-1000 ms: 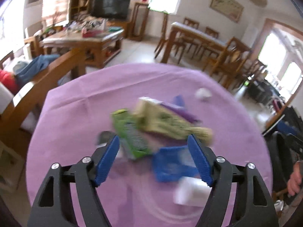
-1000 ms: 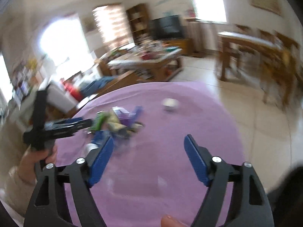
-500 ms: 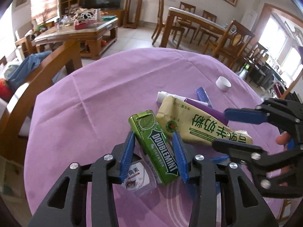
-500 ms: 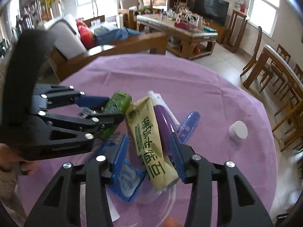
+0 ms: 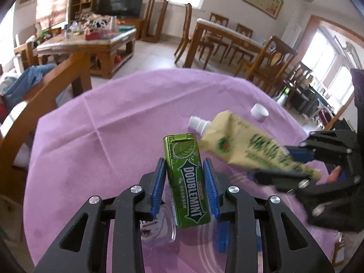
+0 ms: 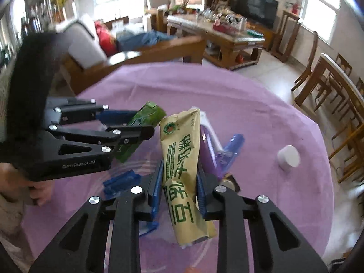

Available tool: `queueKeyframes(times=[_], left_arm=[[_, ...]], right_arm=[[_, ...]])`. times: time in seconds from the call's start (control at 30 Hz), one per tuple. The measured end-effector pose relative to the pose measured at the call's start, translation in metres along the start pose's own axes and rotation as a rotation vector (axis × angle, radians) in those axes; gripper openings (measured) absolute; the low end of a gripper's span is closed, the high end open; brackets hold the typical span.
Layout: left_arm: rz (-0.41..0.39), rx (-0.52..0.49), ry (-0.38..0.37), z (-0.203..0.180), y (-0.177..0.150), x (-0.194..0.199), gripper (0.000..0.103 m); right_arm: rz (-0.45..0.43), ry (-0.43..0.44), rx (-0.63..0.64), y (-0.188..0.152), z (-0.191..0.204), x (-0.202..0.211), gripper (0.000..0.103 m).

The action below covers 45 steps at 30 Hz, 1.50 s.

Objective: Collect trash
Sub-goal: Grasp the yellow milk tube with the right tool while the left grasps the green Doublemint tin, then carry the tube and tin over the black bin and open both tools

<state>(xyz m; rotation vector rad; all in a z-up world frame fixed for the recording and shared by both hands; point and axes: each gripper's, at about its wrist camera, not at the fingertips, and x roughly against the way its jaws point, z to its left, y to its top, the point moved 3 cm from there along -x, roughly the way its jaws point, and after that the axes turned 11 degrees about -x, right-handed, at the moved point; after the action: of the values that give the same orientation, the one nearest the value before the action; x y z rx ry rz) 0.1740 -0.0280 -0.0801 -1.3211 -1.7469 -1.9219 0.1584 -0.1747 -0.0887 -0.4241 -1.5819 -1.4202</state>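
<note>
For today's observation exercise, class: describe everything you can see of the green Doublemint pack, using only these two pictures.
The Doublemint pack is a slim, glossy green box with a mint-leaf picture, the white word DOUBLEMINT on a dark arrow band and a flip flap at its top end. It looks closed and undented. The left hand-held gripper clamps its long sides between blue pads, holding it raised above the purple tablecloth, beside a yellow pouch.

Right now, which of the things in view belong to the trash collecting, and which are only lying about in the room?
Job in hand:
- green Doublemint pack, in the left gripper
- yellow pouch, in the right gripper
- purple tube
- blue wrapper
- white cap

Lying about:
- coffee table
- television
- dining chairs
</note>
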Motion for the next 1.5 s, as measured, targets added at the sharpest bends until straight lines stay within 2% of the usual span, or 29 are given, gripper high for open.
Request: queueKeyframes(times=[0.27, 0.47, 0.6, 0.9, 1.27, 1.5], left_arm=[[-0.126, 0.055, -0.024, -0.008, 0.004, 0.044, 0.032], [-0.205, 0.028, -0.046, -0.040, 0.015, 0.078, 0.032], [-0.224, 0.004, -0.089, -0.067, 0.022, 0.089, 0.032], [-0.234, -0.108, -0.179, -0.162, 0.037, 0.093, 0.032], [-0.202, -0.222, -0.339, -0.293, 0.031, 0.055, 0.032], [-0.146, -0.285, -0.463, -0.371, 0.023, 0.023, 0.032]], right_arm=[[-0.186, 0.097, -0.206, -0.018, -0.045, 0.079, 0.026], [-0.238, 0.128, -0.287, -0.054, -0.064, 0.110, 0.026], [-0.273, 0.136, -0.342, -0.078, -0.082, 0.127, 0.026], [-0.393, 0.095, -0.472, -0.132, -0.137, 0.182, 0.026], [-0.511, -0.031, -0.657, -0.207, -0.214, 0.232, 0.026], [-0.588, -0.106, -0.776, -0.258, -0.255, 0.263, 0.026]])
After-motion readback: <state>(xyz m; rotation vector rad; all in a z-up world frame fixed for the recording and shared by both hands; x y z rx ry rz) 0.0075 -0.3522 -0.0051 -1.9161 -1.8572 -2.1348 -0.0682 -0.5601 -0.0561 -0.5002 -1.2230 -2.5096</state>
